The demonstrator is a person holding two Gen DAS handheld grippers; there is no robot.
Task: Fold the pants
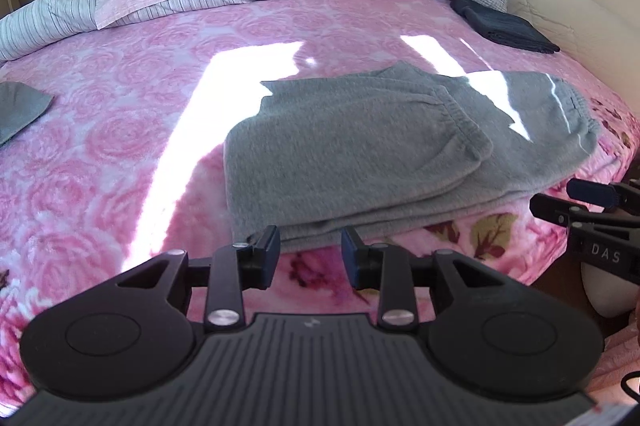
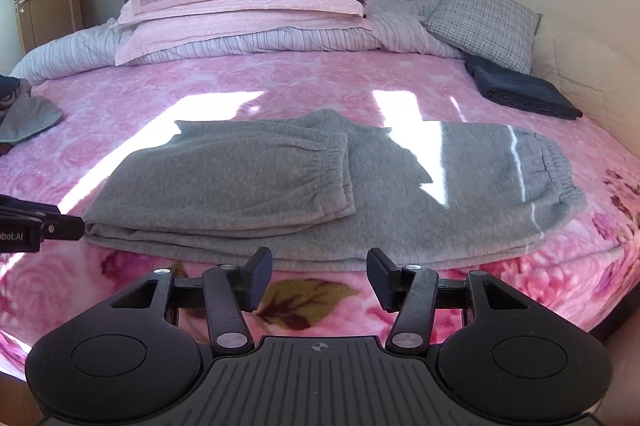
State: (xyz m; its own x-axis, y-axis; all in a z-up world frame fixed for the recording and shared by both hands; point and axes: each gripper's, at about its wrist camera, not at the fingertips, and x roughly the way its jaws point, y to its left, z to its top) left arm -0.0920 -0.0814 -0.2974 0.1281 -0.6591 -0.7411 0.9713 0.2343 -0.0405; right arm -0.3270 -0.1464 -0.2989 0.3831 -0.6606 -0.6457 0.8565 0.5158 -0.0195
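Pants lie folded on the bed; your left tool and right tool gape empty, freeing the near edge.

Grey pants lie folded near the bed's front edge, cuffs laid over the middle, waistband toward the right edge. The right gripper hangs just off that front edge, jaws apart and empty. The left gripper pokes in at the pants' left fold.
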